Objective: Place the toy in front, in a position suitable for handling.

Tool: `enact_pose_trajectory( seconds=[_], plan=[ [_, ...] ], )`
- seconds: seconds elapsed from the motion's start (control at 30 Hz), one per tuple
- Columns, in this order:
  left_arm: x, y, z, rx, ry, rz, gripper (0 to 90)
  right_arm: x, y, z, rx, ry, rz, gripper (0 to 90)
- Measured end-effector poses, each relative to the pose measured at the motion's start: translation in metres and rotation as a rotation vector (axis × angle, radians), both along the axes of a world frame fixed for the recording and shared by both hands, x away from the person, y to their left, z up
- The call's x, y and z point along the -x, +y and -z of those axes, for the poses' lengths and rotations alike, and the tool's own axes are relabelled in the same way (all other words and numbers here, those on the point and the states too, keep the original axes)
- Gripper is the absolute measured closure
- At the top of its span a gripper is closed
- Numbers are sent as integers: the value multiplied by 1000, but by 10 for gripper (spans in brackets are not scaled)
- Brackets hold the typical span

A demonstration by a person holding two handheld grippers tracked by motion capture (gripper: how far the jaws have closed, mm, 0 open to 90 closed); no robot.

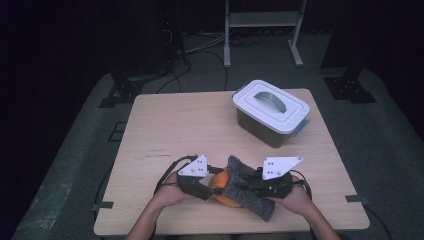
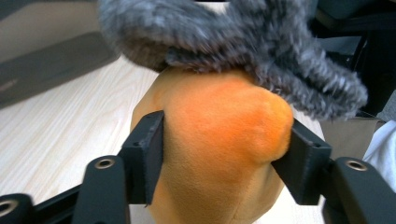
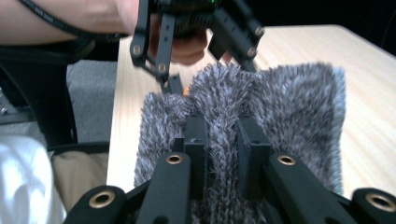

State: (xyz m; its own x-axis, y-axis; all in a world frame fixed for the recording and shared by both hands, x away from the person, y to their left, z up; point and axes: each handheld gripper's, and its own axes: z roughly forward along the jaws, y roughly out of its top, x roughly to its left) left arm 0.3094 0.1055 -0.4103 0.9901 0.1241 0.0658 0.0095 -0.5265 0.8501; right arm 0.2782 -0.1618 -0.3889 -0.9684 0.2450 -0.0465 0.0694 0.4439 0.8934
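Orange plush toy (image 2: pixel 219 140) and grey sock (image 3: pixel 261 107) over light wooden table (image 1: pixel 170 130), dark room.

Orange plush toy (image 2: pixel 219 154): soft, rounded, short-napped fabric, sitting at the near edge of the wooden table, mostly covered. Grey fuzzy sock (image 3: pixel 275 116): thick, shaggy knit, draped over the toy's top and trailing toward the near right; one fold bunched upward into a ridge. In the high view the sock (image 1: pixel 247 187) hides most of the toy (image 1: pixel 220 184).
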Motion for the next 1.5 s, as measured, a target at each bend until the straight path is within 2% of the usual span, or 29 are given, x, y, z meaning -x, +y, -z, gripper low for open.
enact_pose_trajectory(
  seconds=[0.03, 0.07, 0.1, 0.2, 0.37, 0.53, 0.6, 0.67, 0.7, 0.77, 0.8, 0.9, 0.97, 1.03, 1.07, 1.13, 1.23, 1.3, 1.37, 1.4, 1.5],
  plan=[
    [2, -1, 1, 10, -17, 21, 403, 1, 1, -4, -23, -6, 4, 759],
    [2, -1, 1, 10, -17, 21, 403, 1, 2, -6, -41, -13, 6, 759],
    [3, -3, 1, 16, -29, 38, 403, 2, 4, -8, -44, -23, 7, 758],
    [3, -3, 1, 9, -32, 45, 397, 1, 9, -7, -14, -43, 10, 757],
    [0, 2, 2, 3, -24, 38, 375, -2, 3, 1, -15, -6, 3, 757],
    [-6, 13, 3, 11, 26, -2, 345, -5, -12, 13, -6, 41, 22, 756],
    [-8, 14, 2, 11, 57, -30, 285, -5, -14, 14, -12, 45, 34, 757],
    [-9, 14, 0, 37, 90, -33, 242, -5, -13, 15, -17, 47, 36, 756],
    [-8, 12, 0, 44, 92, -29, 241, -5, -12, 16, -19, 52, 30, 757],
    [-7, 10, 0, 24, 89, -8, 266, -4, -9, 17, -15, 51, 18, 757],
    [-5, 10, 1, 19, 77, 8, 315, -4, -9, 17, -14, 55, 14, 757],
    [-3, 8, 2, 19, 68, 12, 382, -4, -10, 15, -3, 65, 6, 756],
    [-1, 5, 1, 17, 38, 28, 408, -3, -8, 8, -10, 48, 9, 757],
    [0, 4, 1, 24, 37, 41, 414, -2, -6, 4, -27, 38, 11, 757],
    [3, 1, 1, 24, 12, 59, 416, 0, 0, -2, -36, 14, 5, 757],
    [3, 1, 1, 16, 2, 64, 417, -1, 5, -2, -13, -6, 3, 756],
    [1, 6, 2, 8, 5, 64, 423, -5, 0, 5, -28, 24, 4, 755],
    [-1, 11, 3, 6, 14, 55, 423, -7, -8, 8, -28, 36, 26, 755],
    [-5, 17, 4, 8, 38, 38, 422, -9, -16, 11, -26, 48, 49, 753],
    [-5, 17, 4, 8, 38, 38, 420, -9, -20, 13, -27, 56, 59, 753],
    [-8, 23, 4, 4, 69, 15, 388, -10, -23, 18, -30, 71, 70, 751]
  ],
)
